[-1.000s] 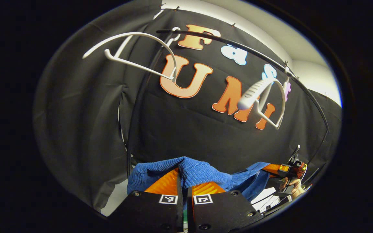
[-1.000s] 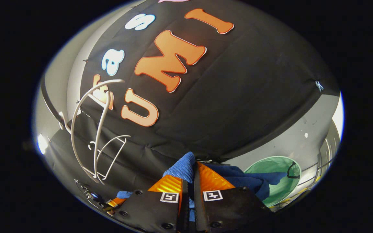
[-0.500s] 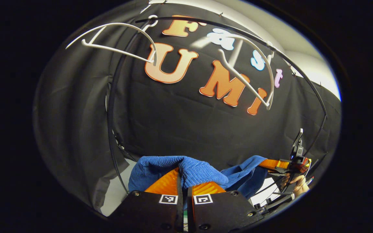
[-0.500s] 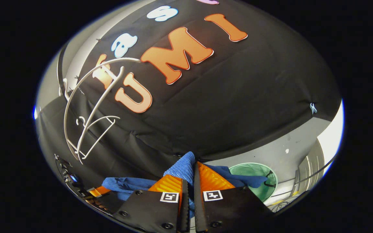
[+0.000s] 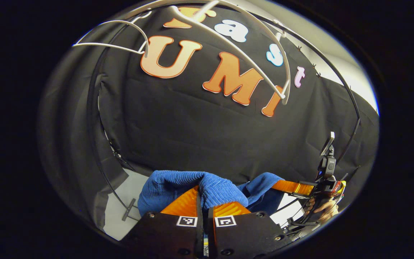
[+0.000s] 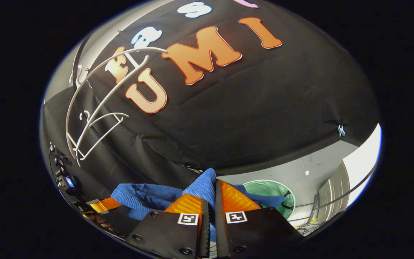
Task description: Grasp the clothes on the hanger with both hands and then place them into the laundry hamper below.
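**Garment off the hanger, both grippers carrying it toward the hamper**

Step in hand: transport. The grasp looks done. The left gripper has its jaws closed down on a bunched fold of the blue garment, at the lower centre of the left gripper view. The right gripper is pinched on another fold of the same cloth, at the lower centre of the right gripper view. The cloth sags between the two.

The right gripper also shows at the lower right of the left gripper view, with a hand on its grip. The two white hangers hang bare along the top of that frame, on the black rail.

The green hamper sits at the lower right of the right gripper view, on the floor, partly behind the cloth.

Next, I'd say: lower both grippers together and shift toward the hamper mouth until the cloth hangs over the opening, then open both jaws. Watch for trailing cloth draping over the rim.

Versus a second ago: the hangers sit higher in the left gripper view, so the grippers have dropped. In the right gripper view the hamper has slid toward the frame centre. Both grips are unchanged.
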`<state>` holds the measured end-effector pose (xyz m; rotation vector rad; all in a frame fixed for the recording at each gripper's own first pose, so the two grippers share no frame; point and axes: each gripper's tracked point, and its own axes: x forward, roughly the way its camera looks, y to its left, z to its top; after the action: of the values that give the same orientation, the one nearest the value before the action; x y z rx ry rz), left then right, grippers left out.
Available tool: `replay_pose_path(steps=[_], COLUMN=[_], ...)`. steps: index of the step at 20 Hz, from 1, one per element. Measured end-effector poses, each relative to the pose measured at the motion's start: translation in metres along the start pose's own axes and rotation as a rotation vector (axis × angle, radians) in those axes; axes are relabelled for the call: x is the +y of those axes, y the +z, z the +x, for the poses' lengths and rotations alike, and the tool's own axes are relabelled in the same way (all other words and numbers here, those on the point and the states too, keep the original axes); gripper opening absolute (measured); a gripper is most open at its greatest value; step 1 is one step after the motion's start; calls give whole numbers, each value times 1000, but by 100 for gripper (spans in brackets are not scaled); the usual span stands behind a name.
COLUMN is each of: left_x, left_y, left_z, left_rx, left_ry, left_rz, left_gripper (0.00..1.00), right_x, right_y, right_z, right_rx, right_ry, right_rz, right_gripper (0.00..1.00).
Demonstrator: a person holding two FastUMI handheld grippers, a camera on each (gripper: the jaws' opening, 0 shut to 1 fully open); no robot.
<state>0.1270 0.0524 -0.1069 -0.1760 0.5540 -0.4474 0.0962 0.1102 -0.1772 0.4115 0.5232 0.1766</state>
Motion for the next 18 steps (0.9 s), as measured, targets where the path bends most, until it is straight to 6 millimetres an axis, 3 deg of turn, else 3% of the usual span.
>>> replay_pose_path(steps=[3, 10, 18], left_x=[-19, -30, -23], left_y=[-15, -45, -83], left_z=[17, 44, 79], left_rx=[35, 155, 266], left_ry=[2, 6, 36], left_rz=[18, 55, 58], left_gripper=[5, 5, 5], right_x=[-6, -30, -73], right_y=[-10, -36, -59], right_z=[4, 11, 34], right_rx=[14, 82, 159], right_ry=[-29, -95, -191], right_rz=[-34, -92, -103], right_gripper=[14, 15, 15])
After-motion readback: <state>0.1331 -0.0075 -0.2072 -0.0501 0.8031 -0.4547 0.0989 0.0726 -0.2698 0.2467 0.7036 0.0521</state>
